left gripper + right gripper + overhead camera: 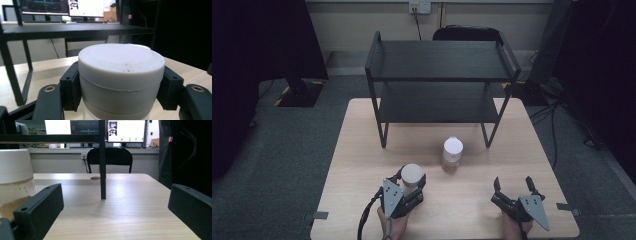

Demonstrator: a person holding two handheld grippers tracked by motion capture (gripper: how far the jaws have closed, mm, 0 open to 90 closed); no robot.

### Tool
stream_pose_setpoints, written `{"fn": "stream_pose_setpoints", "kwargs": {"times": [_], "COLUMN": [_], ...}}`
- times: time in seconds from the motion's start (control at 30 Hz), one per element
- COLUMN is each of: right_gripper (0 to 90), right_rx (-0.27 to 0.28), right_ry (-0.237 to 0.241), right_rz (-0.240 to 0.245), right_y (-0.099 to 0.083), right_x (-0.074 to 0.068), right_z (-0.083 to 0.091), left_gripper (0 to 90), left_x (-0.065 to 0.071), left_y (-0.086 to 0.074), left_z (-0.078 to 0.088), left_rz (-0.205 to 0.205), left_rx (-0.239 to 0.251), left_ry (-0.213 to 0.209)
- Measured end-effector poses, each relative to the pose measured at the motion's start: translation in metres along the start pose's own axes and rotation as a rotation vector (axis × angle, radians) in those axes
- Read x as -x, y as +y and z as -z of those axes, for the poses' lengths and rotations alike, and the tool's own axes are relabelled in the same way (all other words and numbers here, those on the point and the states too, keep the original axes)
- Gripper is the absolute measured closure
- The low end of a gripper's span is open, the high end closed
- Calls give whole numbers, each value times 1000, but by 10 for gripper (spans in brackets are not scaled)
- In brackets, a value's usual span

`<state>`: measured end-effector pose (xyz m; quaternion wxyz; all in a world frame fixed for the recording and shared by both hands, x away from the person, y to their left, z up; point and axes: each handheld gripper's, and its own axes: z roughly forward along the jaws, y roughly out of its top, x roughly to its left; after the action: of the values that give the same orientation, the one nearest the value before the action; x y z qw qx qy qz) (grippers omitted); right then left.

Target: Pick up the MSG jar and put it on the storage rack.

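A jar with a white lid [413,175] stands on the wooden table [362,150] near its front left. My left gripper [410,183] is shut on that jar, both pads [71,87] pressing its lid [121,65] from either side. A second jar with a white cap [452,155] and brown powder inside stands in the middle of the table; in the right gripper view this second jar [15,185] is at the far left. My right gripper [515,186] rests at the front right, open, with nothing between its fingers [40,207].
A black two-level shelf rack [439,75] stands at the back of the table; one of its legs [102,170] rises ahead of the right gripper. A black chair [110,157] sits beyond the table. Bare tabletop lies between the two grippers.
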<state>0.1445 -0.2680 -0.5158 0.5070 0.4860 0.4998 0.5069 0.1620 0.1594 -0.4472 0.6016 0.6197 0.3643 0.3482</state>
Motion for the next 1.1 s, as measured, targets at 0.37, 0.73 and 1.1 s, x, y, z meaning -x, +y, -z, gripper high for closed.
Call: {"fn": "stream_pose_setpoints", "kwargs": {"times": [0.37,0.73,1.1], "right_gripper": [0,0,0], "right_rx": [0,0,0], "right_ry": [1,1,2], "right_rz": [0,-1,0], "right_y": [0,0,0], "right_x": [0,0,0], "right_z": [0,0,0], "left_gripper": [341,341,341], "left_x": [-28,-52,-79], "left_y": [26,56,103], "left_z": [0,-14,-42], "left_rz": [5,-14,-34], "left_rx": [27,32,43], "left_ry": [-114,-202,-316]}}
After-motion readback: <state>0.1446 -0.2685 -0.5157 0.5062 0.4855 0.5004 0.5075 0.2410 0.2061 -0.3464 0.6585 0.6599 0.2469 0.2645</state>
